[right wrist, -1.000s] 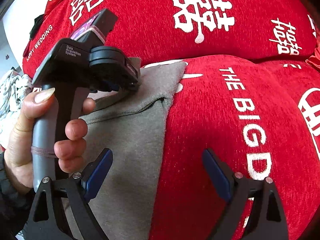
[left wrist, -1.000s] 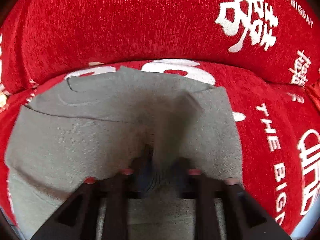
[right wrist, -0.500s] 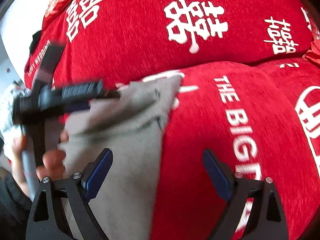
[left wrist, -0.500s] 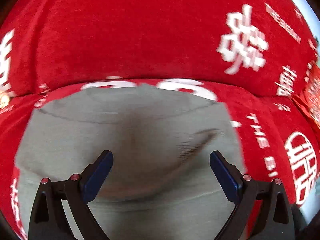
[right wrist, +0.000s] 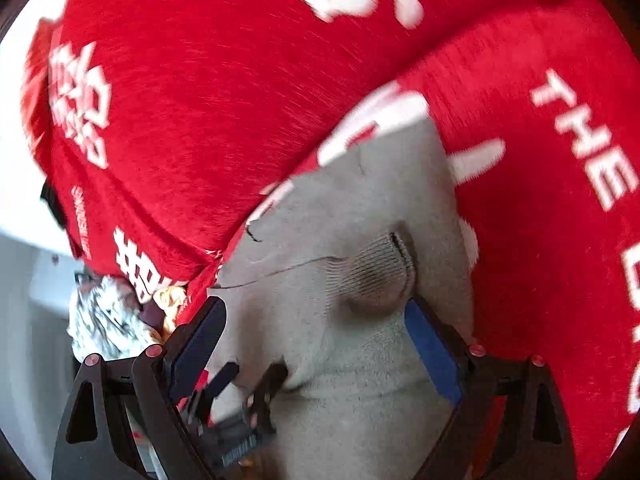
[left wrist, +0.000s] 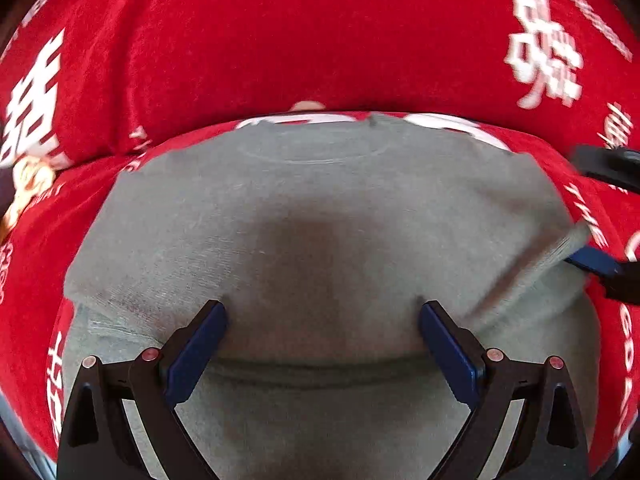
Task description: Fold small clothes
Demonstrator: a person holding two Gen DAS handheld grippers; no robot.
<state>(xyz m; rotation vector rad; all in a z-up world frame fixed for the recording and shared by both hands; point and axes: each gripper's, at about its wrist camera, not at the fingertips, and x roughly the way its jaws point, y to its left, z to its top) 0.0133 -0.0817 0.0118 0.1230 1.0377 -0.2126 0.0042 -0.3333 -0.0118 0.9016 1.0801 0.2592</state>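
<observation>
A grey sweatshirt (left wrist: pixel 320 208) lies flat on the red sofa seat, neckline toward the backrest, folded across its lower part. My left gripper (left wrist: pixel 322 320) is open and empty just above the garment's middle. My right gripper (right wrist: pixel 316 320) is open over the garment's right side (right wrist: pixel 360 208), its fingers either side of a ribbed sleeve cuff (right wrist: pixel 376 268) that lies folded onto the body. The right gripper's blue finger (left wrist: pixel 592 260) shows at the right edge of the left wrist view, by the raised cuff. The left gripper (right wrist: pixel 244 380) shows low in the right wrist view.
The red sofa cover with white lettering (left wrist: pixel 280 40) forms the seat and backrest behind the garment. A grey-and-white mottled cloth (right wrist: pixel 104 324) lies past the sofa's left end. A white wall (right wrist: pixel 20 120) is beyond it.
My left gripper let go of the grey fabric, opened and pulled back. My right gripper swung left over the garment, onto the sleeve cuff; the sleeve now lies folded in.
</observation>
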